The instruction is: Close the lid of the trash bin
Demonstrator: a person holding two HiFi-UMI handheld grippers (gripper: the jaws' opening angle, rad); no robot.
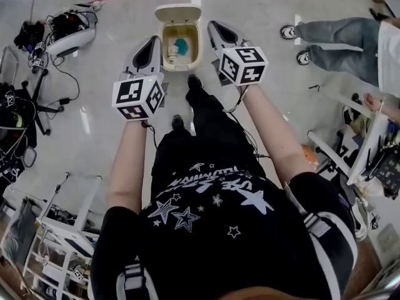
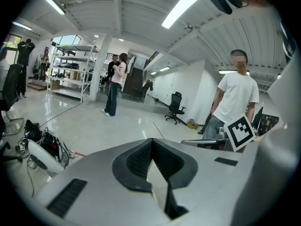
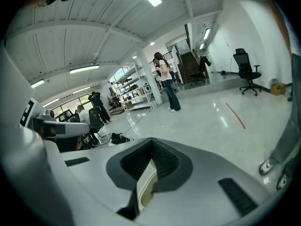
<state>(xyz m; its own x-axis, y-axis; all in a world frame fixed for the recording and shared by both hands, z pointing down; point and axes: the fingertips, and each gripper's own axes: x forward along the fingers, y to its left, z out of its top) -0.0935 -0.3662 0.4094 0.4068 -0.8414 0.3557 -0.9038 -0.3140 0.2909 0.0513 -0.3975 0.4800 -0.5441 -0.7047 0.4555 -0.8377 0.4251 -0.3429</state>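
Note:
A small cream trash bin (image 1: 198, 50) stands on the floor ahead of me, its lid (image 1: 178, 11) swung up at the far side. Something blue (image 1: 181, 44) lies inside. My left gripper (image 1: 152, 42) hovers just left of the bin. My right gripper (image 1: 214, 26) hovers just right of it. Neither touches the bin. Both are shut with nothing held. In the left gripper view the gripper's (image 2: 151, 141) tips meet, and a cream sliver of the bin (image 2: 158, 182) shows below them. The right gripper (image 3: 151, 141) looks the same, with the bin's rim (image 3: 146, 188) showing below.
A bystander's jeans and sneakers (image 1: 325, 41) are at the right. A white machine with cables (image 1: 70, 29) and a tripod lie at the left. My own shoes (image 1: 194, 81) stand just before the bin. Wire racks (image 1: 53, 230) and white frames (image 1: 359, 155) flank me.

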